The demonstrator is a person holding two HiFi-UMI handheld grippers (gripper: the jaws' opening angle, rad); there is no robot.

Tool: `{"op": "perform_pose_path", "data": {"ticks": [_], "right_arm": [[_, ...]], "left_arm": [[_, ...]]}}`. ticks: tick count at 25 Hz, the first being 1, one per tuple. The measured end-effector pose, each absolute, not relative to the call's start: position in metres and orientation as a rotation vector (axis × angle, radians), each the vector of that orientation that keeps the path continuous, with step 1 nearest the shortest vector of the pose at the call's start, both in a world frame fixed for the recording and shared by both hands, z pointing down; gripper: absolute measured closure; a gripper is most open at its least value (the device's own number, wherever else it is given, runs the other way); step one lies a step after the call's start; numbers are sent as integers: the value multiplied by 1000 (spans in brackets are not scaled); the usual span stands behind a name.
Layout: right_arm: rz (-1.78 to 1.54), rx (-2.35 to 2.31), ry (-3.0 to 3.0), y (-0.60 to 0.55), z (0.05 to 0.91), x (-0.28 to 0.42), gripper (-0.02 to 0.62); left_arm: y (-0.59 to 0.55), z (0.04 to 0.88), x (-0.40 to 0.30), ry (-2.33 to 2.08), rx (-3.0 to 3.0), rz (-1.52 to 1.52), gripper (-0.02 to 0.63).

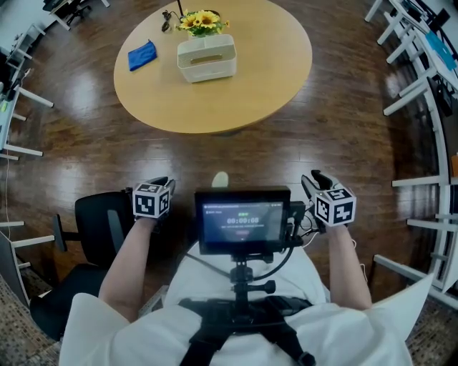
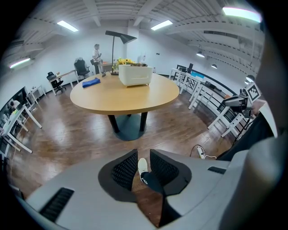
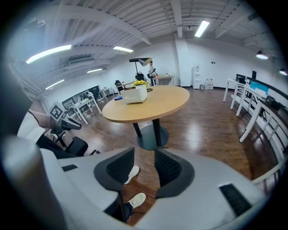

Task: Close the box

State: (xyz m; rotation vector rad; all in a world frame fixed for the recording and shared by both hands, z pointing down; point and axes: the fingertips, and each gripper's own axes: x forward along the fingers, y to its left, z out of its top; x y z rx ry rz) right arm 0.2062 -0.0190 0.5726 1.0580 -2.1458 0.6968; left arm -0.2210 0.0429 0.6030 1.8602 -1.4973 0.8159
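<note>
A cream box (image 1: 207, 57) with a slotted lid stands on the far half of the round wooden table (image 1: 215, 107); it also shows as the box (image 2: 134, 74) in the left gripper view and the box (image 3: 135, 94) in the right gripper view. Both grippers are held low near the body, well short of the table. My left gripper (image 1: 166, 187) is open, and in its own view the gripper (image 2: 143, 155) has only floor and a shoe showing in the gap. My right gripper (image 1: 315, 179) is open too; in its own view the gripper (image 3: 144, 155) holds nothing.
Yellow flowers (image 1: 202, 21) sit behind the box and a blue cloth (image 1: 142, 55) lies to its left. A black office chair (image 1: 93, 229) stands at my left. White desk frames (image 1: 422, 86) line the right side. A small monitor (image 1: 243, 221) is mounted at my chest.
</note>
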Motion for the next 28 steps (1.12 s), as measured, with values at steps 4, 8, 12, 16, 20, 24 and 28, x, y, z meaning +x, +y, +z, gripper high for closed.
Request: {"op": "perform_pose_path", "data": {"ticks": [4, 8, 12, 16, 20, 24, 28], "right_arm": [[690, 1054, -2143, -19, 573, 206, 449], [681, 1057, -2140, -20, 571, 205, 451], [683, 1056, -2134, -20, 572, 207, 451], [685, 1052, -2140, -21, 573, 205, 451], [683, 1048, -2147, -24, 572, 202, 451], [681, 1044, -2153, -26, 570, 200, 451], [681, 1042, -2148, -26, 569, 200, 451]], "left_arm": [[42, 601, -220, -1498, 1863, 810, 512], [40, 600, -221, -1500, 1866, 810, 512], [37, 595, -221, -1504, 1873, 807, 513], [37, 593, -221, -1510, 1871, 815, 512], [40, 593, -225, -1518, 1859, 817, 512], [40, 592, -228, -1524, 1855, 817, 512], [39, 590, -229, -1528, 1852, 813, 512]]}}
